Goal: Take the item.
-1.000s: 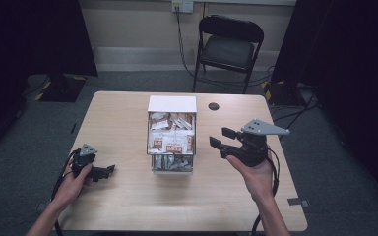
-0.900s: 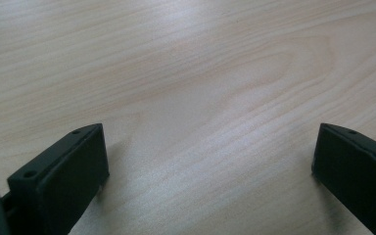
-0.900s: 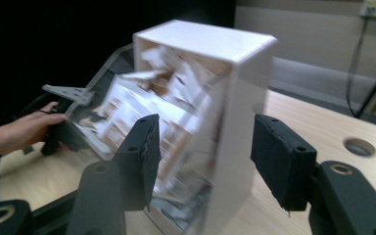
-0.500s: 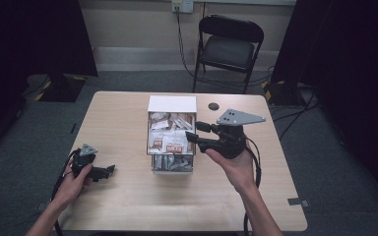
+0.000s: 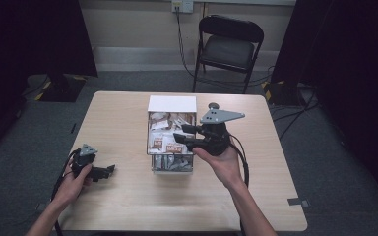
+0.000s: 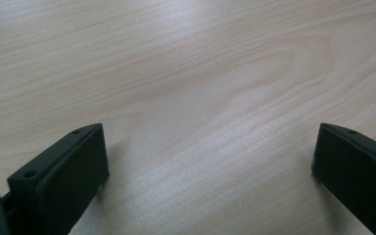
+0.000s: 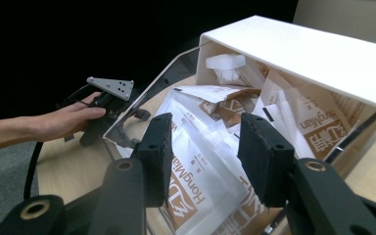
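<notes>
A clear box [image 5: 171,166] with a white back wall [image 7: 303,49] stands mid-table, full of white and brown sachets [image 7: 196,161]. My right gripper [image 5: 179,132] hovers over the box from its right side. Its jaws point down at the sachets, and the right gripper [image 7: 203,132] is open with nothing between its pads. My left gripper [image 5: 110,169] rests on the table at the front left, well away from the box. In its own view the left gripper [image 6: 210,147] is wide open over bare wood.
A small black round object [image 5: 213,105] lies on the table [image 5: 128,113] behind the right gripper. A black folding chair [image 5: 229,46] stands beyond the far edge. Cables trail from both grippers toward the front edge.
My right gripper has moved left from the table's right side to above the box of sachets. The left gripper and its hand have stayed put.
</notes>
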Demonstrator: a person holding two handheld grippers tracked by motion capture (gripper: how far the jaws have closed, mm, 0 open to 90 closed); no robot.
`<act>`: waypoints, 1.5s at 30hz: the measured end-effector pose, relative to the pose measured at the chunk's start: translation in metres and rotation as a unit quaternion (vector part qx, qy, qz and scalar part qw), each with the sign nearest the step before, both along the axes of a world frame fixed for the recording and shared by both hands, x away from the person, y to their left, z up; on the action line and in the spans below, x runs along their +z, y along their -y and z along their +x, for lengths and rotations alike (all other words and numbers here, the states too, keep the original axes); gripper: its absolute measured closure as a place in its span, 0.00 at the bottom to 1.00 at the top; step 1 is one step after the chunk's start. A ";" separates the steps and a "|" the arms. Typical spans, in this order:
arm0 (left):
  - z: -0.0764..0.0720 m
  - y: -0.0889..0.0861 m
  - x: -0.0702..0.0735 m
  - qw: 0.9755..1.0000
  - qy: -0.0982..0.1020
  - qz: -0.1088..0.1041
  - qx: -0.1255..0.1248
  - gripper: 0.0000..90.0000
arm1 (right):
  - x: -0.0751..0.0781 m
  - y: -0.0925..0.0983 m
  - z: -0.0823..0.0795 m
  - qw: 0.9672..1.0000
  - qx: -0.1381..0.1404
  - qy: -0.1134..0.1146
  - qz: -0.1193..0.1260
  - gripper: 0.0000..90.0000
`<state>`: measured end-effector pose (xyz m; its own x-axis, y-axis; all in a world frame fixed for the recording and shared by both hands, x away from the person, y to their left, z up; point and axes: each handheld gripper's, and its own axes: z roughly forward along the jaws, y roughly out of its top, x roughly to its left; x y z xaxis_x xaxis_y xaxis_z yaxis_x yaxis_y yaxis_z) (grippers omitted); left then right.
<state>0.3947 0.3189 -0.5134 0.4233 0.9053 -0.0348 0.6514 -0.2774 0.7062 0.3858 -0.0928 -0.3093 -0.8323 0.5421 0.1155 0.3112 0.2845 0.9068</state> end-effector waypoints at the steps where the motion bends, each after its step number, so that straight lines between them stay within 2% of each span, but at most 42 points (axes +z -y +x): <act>1: 0.000 0.000 0.000 1.000 0.000 0.000 0.000 0.00 | -0.001 -0.001 0.001 1.000 0.001 -0.002 -0.002 0.63; 6: 0.000 0.000 0.000 1.000 0.000 0.000 0.000 0.00 | -0.006 -0.001 0.005 1.000 -0.005 -0.013 -0.006 0.62; 11: 0.000 0.000 0.000 1.000 0.000 0.000 0.000 0.00 | -0.008 -0.003 0.006 1.000 -0.005 -0.020 -0.016 0.65; 18: 0.000 0.000 0.000 1.000 0.000 0.000 0.000 0.00 | -0.011 -0.004 0.005 1.000 -0.007 -0.012 -0.021 0.67; 24: 0.000 0.000 0.000 1.000 0.000 0.000 0.000 0.00 | -0.012 -0.005 0.007 0.999 0.005 -0.018 -0.028 0.72; 32: 0.000 0.000 0.000 1.000 0.000 0.000 0.000 0.00 | -0.010 0.001 0.004 0.999 0.028 -0.026 -0.009 0.79; 36: 0.000 0.000 0.000 1.000 0.000 0.001 -0.001 0.00 | -0.009 0.001 -0.001 0.999 0.041 -0.025 -0.011 0.80; 39: 0.000 0.000 0.000 1.000 0.000 0.000 0.000 0.00 | -0.008 0.002 -0.001 0.999 0.041 -0.025 -0.012 0.81; 45: 0.000 0.000 0.000 1.000 0.000 0.000 0.000 0.00 | -0.012 0.001 0.007 0.999 0.039 -0.033 -0.012 0.88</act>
